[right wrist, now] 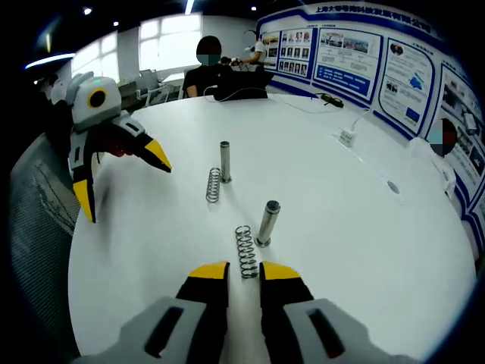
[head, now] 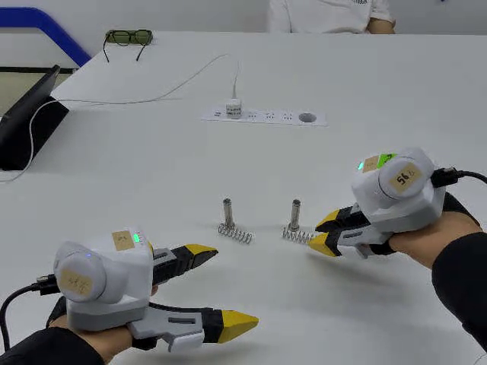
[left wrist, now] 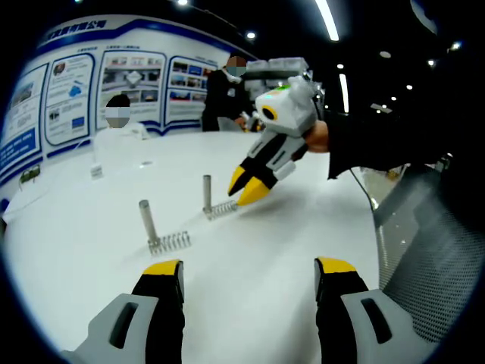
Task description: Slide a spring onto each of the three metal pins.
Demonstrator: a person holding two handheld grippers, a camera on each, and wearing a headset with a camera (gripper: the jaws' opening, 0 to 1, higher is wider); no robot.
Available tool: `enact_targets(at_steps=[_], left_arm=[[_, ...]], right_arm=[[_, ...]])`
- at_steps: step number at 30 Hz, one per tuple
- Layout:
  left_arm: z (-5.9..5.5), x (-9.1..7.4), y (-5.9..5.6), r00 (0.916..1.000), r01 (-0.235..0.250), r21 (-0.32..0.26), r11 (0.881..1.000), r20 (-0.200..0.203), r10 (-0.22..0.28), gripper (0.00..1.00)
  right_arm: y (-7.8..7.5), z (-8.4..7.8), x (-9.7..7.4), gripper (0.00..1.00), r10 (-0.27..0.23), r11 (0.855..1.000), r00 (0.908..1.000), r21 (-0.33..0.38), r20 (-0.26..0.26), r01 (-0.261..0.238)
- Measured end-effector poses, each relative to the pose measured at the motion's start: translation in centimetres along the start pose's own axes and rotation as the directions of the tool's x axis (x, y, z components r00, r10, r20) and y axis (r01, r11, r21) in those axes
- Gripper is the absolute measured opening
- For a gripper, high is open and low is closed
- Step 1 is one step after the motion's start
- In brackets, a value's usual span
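- spring [right wrist: 245,252] lies beside an upright pin [right wrist: 267,222]; my right gripper [right wrist: 244,271] has its jaws slightly apart, flanking the spring's end.
- my left gripper [left wrist: 249,265] gapes wide near the bench [right wrist: 341,250] edge.

Office showroom: wall display boards [right wrist: 364,53], large white meeting table [head: 152,167], seated people [right wrist: 206,82]

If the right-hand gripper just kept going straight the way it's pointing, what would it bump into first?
The right gripper would most likely meet the spring first. It lies on the table right at the jaw tips, lengthwise along their line. The upright metal pin stands just beside that line, so it might be brushed next.
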State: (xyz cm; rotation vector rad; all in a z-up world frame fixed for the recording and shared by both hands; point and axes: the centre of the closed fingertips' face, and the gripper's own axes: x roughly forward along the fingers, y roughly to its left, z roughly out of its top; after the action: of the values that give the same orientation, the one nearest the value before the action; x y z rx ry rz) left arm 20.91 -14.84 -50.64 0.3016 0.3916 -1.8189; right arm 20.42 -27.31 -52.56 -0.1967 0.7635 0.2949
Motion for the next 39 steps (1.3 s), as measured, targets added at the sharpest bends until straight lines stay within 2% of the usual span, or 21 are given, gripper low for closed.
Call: enact_targets(at_steps=[6, 16, 26, 39], left_arm=[[-0.1, 0.0, 0.0, 1.0000, -0.001, -0.002, 1.000, 0.001, 0.001, 0.71], [-0.2, 0.0, 0.0, 1.0000, 0.001, -0.005, 1.000, -0.003, -0.001, 0.71], [-0.2, 0.0, 0.0, 1.0000, 0.002, -0.005, 1.000, -0.004, -0.002, 0.70], [-0.2, 0.3, -0.2, 0.9995, 0.023, 0.015, 1.000, -0.021, -0.022, 0.69]], right_arm=[[-0.2, -0.6, 0.8, 0.16, 0.013, 1.000, 0.9992, -0.015, -0.037, -0.014], [-0.2, -1.2, 1.2, 0.15, 0.033, 0.999, 0.9980, 0.003, -0.053, -0.033], [0.0, -1.3, 1.3, 0.12, 0.046, 0.999, 0.9974, 0.023, -0.055, -0.045], [0.4, -1.3, 0.6, 0.12, 0.045, 0.999, 0.9971, 0.008, -0.062, -0.045]])
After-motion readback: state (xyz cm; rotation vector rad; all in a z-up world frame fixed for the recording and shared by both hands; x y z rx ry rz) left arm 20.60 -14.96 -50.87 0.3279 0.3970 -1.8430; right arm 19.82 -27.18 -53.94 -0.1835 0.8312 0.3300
